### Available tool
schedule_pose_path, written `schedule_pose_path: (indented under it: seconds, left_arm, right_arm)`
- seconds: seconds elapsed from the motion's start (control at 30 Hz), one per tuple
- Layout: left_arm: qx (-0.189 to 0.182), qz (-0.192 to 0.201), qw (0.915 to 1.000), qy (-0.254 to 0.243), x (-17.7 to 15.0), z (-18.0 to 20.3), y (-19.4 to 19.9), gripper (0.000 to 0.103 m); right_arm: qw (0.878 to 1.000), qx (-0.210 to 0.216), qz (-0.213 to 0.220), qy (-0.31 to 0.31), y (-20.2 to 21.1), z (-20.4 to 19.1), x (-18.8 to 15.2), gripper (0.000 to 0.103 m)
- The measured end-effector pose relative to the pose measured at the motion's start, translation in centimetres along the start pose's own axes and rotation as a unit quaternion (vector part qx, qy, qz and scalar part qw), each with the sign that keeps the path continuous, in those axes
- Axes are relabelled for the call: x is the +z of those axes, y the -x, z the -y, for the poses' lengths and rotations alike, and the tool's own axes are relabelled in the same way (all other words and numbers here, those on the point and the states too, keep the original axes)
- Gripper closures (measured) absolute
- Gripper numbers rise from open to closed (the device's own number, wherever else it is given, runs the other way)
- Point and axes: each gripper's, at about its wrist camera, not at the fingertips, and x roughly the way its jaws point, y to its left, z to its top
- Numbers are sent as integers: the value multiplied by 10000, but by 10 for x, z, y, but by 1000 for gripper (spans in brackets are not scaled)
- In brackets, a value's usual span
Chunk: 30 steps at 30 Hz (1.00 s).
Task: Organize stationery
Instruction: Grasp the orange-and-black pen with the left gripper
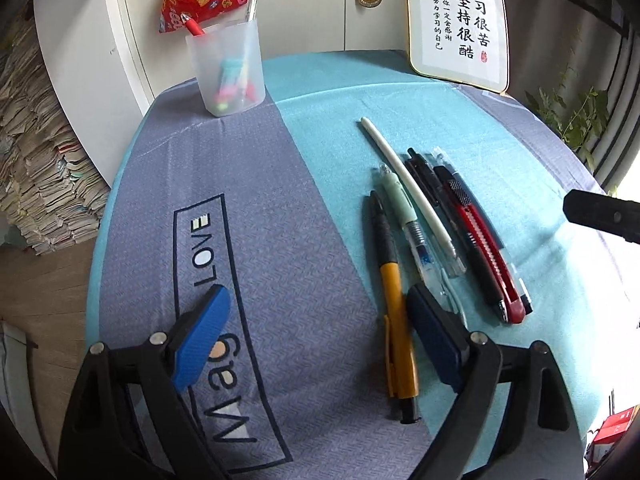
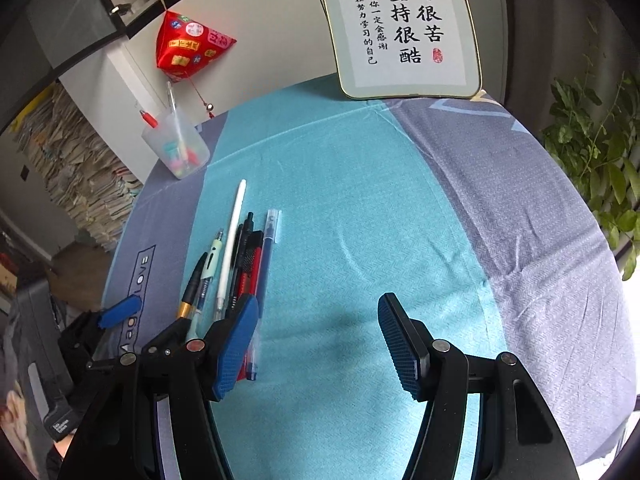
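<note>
Left gripper (image 1: 316,336) gapes empty beside the orange pen (image 1: 394,280); right gripper (image 2: 320,344) open over bare tablecloth (image 2: 360,200); pen cup (image 1: 226,68) at the far left corner.

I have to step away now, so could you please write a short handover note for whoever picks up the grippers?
Left gripper: open, empty, low over the cloth beside the orange pen.
Right gripper: open, empty, just right of the pile.
Pens, white pen and red utility knife lie together on the tablecloth.
Done: frosted pen cup at the far corner already holds a few pens.
Left: move the pile into the cup.
</note>
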Motion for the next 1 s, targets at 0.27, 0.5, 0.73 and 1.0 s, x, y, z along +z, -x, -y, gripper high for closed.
schedule_pose_path:
  seconds: [0.27,0.5,0.73,1.0]
  left_arm:
    - [-313,160,9994,-35,-4,5,10,79]
    - [-726,142,9972,-87,-8,10,11,95]
    - [-912,192,9955,193,-12,-1,18,95]
    - [-945,232,9951,193,-13,-3,22,95]
  right_arm:
    - [9990,-189,-104,396,-11,-18,-6,39]
    - [9986,160,-243,431,-24,-21,-11,39]
    - [9960,-396,-361,718,-40,-24,-10,59]
    - [9968,-182,-367,686,-42,-29,-8,59]
